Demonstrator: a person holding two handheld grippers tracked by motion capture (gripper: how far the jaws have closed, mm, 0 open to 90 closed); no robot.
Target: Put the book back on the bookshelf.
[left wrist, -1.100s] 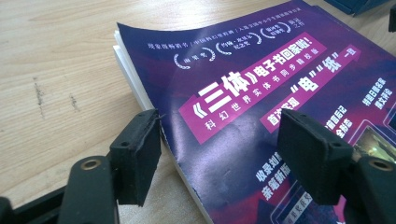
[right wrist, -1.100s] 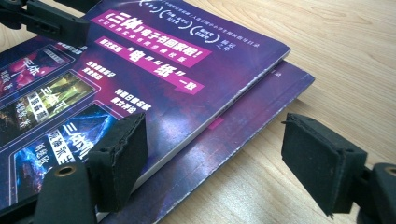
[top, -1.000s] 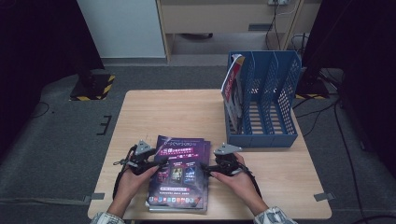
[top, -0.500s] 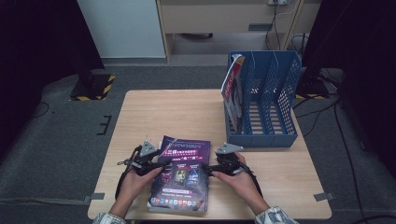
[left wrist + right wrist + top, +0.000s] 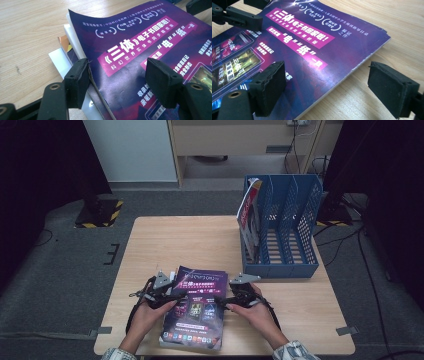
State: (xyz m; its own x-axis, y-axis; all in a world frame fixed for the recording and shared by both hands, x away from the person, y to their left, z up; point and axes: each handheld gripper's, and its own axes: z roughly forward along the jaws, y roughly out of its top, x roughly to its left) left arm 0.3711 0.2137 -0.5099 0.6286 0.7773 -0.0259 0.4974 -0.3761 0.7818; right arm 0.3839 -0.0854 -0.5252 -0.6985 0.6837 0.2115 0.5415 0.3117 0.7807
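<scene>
The purple magazine (image 5: 196, 312) tops a stack on the counter (image 5: 200, 242). Left gripper (image 5: 117, 83) and right gripper (image 5: 338, 91) straddle opposite edges, jaws released (right just widening). Close both squarely on the edges, then lift level.

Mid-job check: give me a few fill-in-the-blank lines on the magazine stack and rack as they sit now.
1. The top magazine has a mostly ____ cover.
2. The file rack is ____ in colour.
3. The red-and-white magazine stands in the rack's ____ slot in the high view.
4. The right tool straddles the stack's edge with jaws ____.

Missing words: purple; blue; leftmost; open
</scene>
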